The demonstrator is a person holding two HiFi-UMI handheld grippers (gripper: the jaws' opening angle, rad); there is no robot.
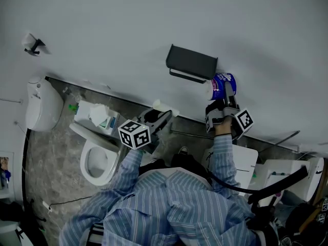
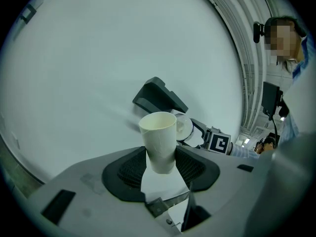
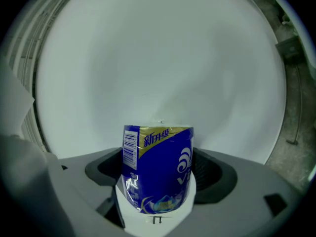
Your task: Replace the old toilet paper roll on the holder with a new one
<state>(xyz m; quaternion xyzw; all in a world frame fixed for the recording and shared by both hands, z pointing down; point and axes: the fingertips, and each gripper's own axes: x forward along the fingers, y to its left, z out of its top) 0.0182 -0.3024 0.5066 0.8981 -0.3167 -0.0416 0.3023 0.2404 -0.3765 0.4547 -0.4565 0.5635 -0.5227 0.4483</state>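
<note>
Pinching the new roll (image 3: 158, 172) in my right fingers (image 3: 211, 174), axis along the wall (image 1: 128, 24) beside the holder (image 1: 191, 63) edge, and the tube (image 2: 159, 142) in left fingers (image 2: 129, 169).

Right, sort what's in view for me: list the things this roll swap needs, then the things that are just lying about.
For the job:
dark wall holder
empty cardboard tube
wrapped new roll

Just lying about:
toilet
tissue pack behind it
white container by the wall
wall hook
</note>
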